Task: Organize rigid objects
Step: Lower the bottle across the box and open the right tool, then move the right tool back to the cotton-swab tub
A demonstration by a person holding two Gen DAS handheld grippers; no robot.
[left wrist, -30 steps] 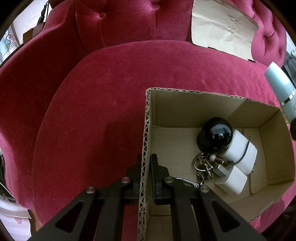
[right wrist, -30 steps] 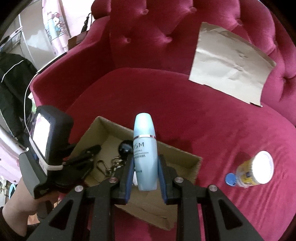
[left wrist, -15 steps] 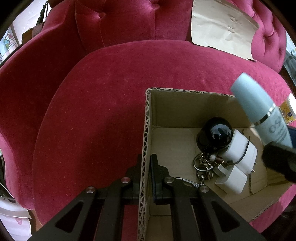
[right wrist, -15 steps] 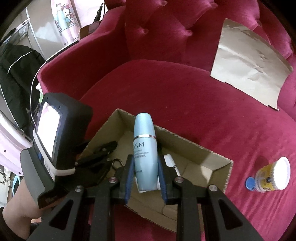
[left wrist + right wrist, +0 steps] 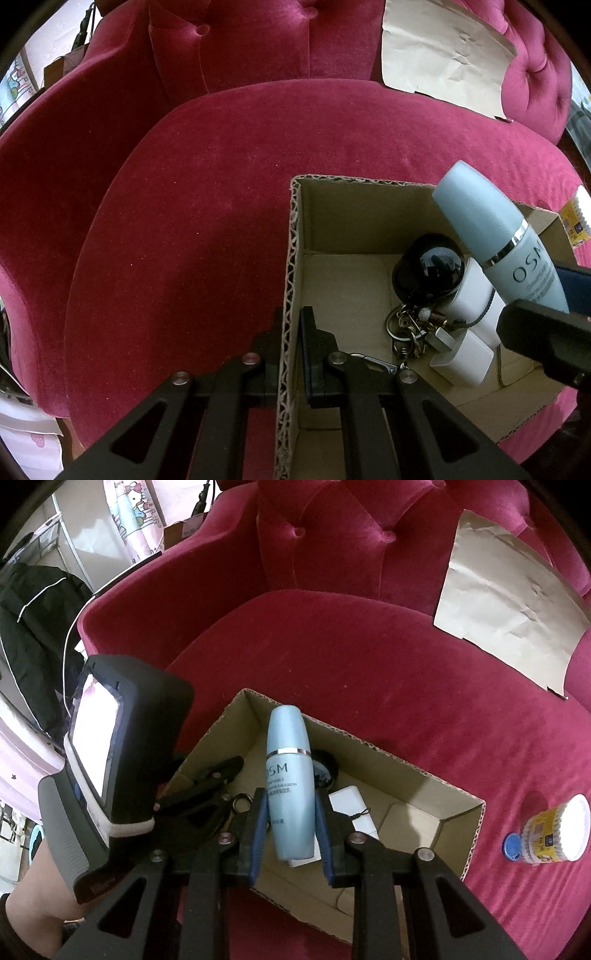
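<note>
Right wrist view: the right gripper [image 5: 290, 827] has its jaws clamped on the lower body of the pale blue bottle [image 5: 289, 775], whose long axis runs straight out along the fingers, cap end forward and away from the hand; the bottle hangs over the open cardboard box [image 5: 458, 805] on the red velvet sofa [image 5: 369, 657], its cap above the far-left part of the box and its base above the near side.

In the left wrist view the bottle [image 5: 495, 236] enters from the right and slants up over the box interior, above the black round object [image 5: 428, 269], the white blocks [image 5: 461, 354] and the bunch of keys [image 5: 406, 328] that already lie against the right half of the floor; the left half of the floor looks bare.

The left gripper [image 5: 291, 354] has its jaws together on the near-left wall of the box [image 5: 291, 258], one finger outside and one inside, so it steadies the box; the right hand alone carries the task's thing.

The relation that matters, as I judge it: the bottle is above the box, not in it, and it points down at a slant; lowering it along that axis would bring the cap toward the black object, though how much air lies between them I cannot tell through this lens; a yellow tub [image 5: 554, 834] with a blue cap [image 5: 511, 843] beside it waits on the sofa to the right, well apart from the box.
</note>
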